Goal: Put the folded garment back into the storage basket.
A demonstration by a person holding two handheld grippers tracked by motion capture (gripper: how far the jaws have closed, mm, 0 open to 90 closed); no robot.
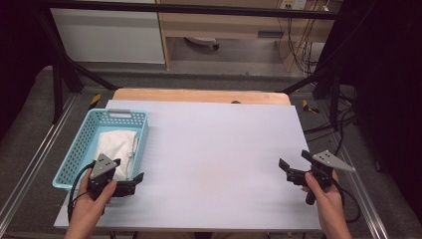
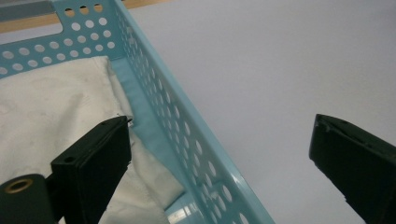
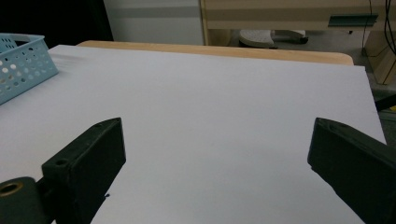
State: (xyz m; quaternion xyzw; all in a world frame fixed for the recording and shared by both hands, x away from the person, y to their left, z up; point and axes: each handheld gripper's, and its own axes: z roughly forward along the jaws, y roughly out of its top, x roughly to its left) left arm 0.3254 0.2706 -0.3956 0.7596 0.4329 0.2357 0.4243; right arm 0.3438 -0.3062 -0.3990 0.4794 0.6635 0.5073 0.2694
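Observation:
A light blue perforated basket (image 1: 75, 149) stands at the table's left side, and a folded white cloth (image 1: 118, 147) lies inside it. My left gripper (image 1: 129, 169) is open at the basket's near right corner. In the left gripper view the left gripper (image 2: 219, 122) straddles the basket's wall (image 2: 173, 116), with one jaw over the cloth (image 2: 46, 107) and the other over the bare table. My right gripper (image 1: 293, 159) is open and holds nothing near the table's right edge. In the right gripper view the right gripper (image 3: 215, 123) points across the white surface, with the basket (image 3: 23, 65) far to its left.
A white sheet (image 1: 214, 159) covers the table, and a wooden edge (image 1: 199, 95) shows at the back. Black frame struts (image 1: 59, 74) rise at the back corners. Cables (image 1: 318, 127) lie on the floor to the right. A cabinet (image 1: 219, 25) stands beyond the table.

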